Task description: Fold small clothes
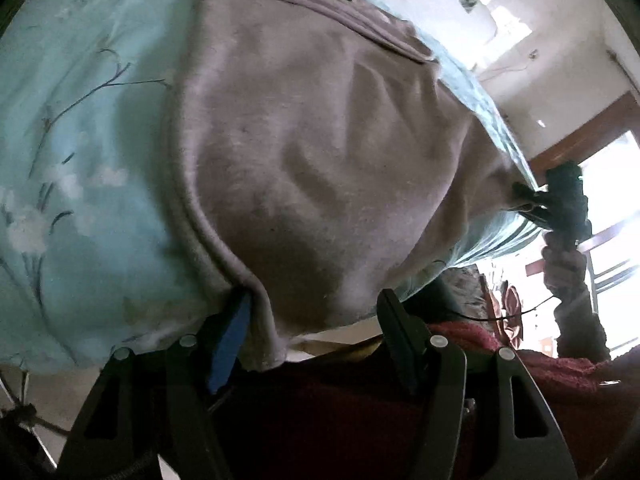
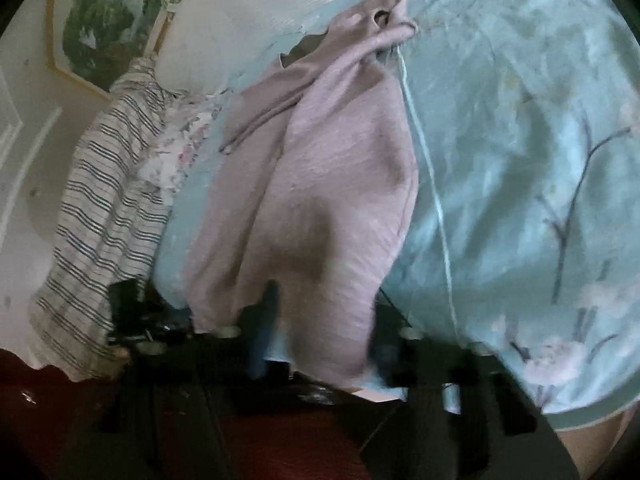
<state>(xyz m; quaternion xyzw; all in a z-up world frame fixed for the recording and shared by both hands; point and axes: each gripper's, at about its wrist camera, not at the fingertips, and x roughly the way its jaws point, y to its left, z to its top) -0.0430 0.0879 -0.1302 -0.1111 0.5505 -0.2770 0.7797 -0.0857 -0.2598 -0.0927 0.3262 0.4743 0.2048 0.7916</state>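
A small mauve-grey garment (image 1: 320, 152) lies spread on a light blue floral bedsheet (image 1: 80, 140). My left gripper (image 1: 316, 304) is at its near hem; the jaws stand wide apart and the cloth hangs between them. The blue-padded left finger (image 1: 230, 336) touches the hem fold. My right gripper (image 1: 528, 200) shows in the left wrist view pinching the garment's right corner. In the right wrist view the garment (image 2: 320, 184) runs up from between the blurred fingers of the right gripper (image 2: 324, 320), with its waistband and drawstring at the top.
A striped cloth (image 2: 104, 216) and a floral cloth (image 2: 176, 148) lie at the bed's left side. A white pillow (image 2: 256, 20) sits at the head. A dark red garment (image 1: 360, 400) worn by the person is below the grippers. A bright window (image 1: 612, 208) is at right.
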